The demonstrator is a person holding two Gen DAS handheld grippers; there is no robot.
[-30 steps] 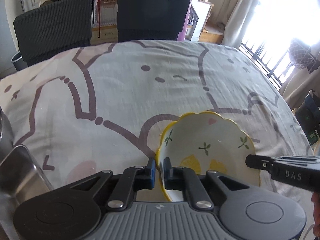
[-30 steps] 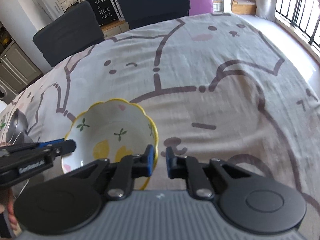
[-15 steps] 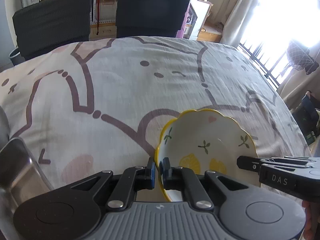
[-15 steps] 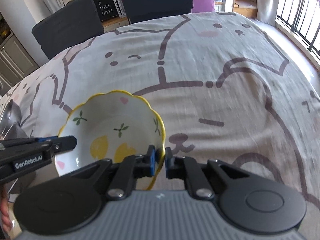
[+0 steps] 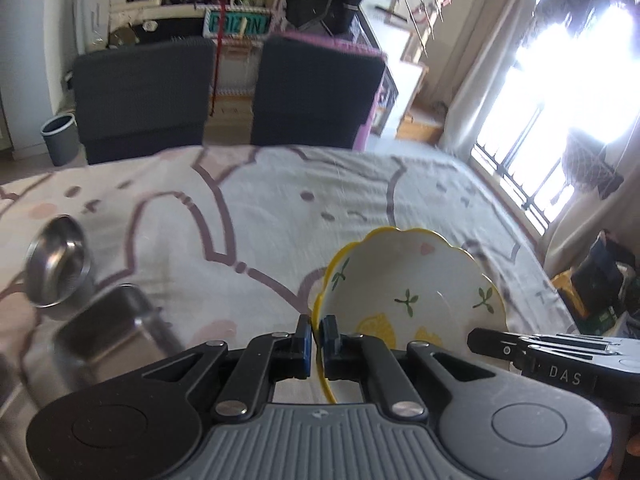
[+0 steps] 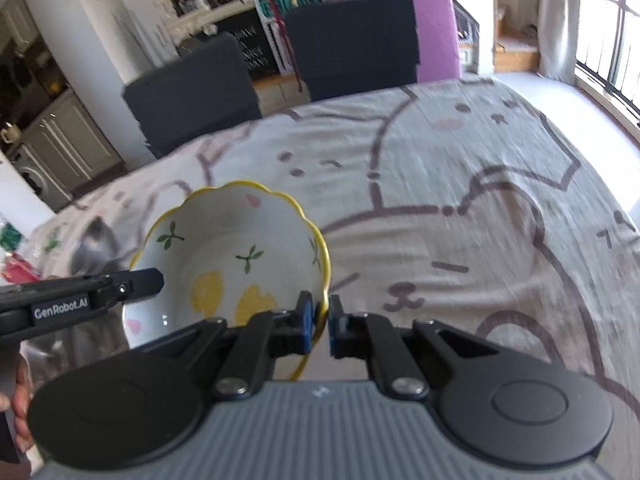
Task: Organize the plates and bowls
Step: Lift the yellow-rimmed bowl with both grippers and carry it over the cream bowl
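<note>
A white ceramic bowl (image 5: 412, 284) with a scalloped yellow rim, lemon and leaf prints hangs above the cartoon tablecloth. My left gripper (image 5: 317, 334) is shut on its left rim. My right gripper (image 6: 319, 318) is shut on the opposite rim of the same bowl (image 6: 236, 248). Each gripper shows in the other's view: the right one (image 5: 480, 338) reaches in from the right edge, the left one (image 6: 154, 280) from the left edge. A round steel bowl (image 5: 56, 266) and a square steel dish (image 5: 108, 328) sit on the table to the left, blurred.
The tablecloth (image 6: 460, 208) covers the whole table. Two dark chairs (image 5: 144, 92) (image 5: 316, 88) stand at the far edge. A window with a railing (image 5: 560, 120) is on the right. A person's fingers (image 6: 20, 392) show at the lower left of the right wrist view.
Both grippers have closed tighter on the bowl's rim and lifted it off the table. The views have tilted up, showing more of the room, and the steel bowl has come into view at left.
</note>
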